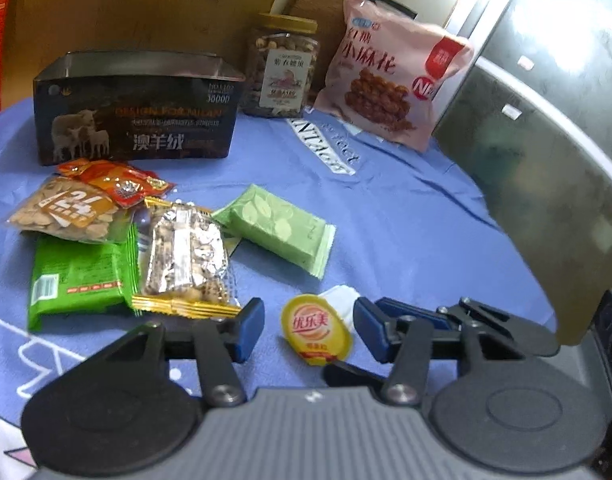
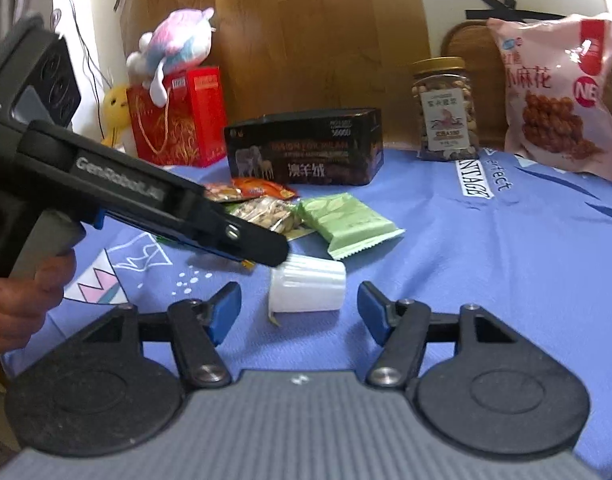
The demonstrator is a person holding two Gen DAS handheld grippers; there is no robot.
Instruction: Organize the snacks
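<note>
The small jelly cup [image 2: 308, 286] lies on its side on the blue cloth [image 2: 486, 264], between the pads of both the left gripper [image 1: 309, 330] and the right gripper [image 2: 299, 309]; both stand wide, touching nothing. I'd let one side close squarely on the ribbed wall, then carry it to the black box [image 2: 306, 152] beyond. Both point downward, the left crossing ahead of the right.

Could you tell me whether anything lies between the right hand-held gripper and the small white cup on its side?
Nothing visible does: the cup lies just ahead of the open right hand-held gripper; the left hand-held gripper hovers behind it.
</note>
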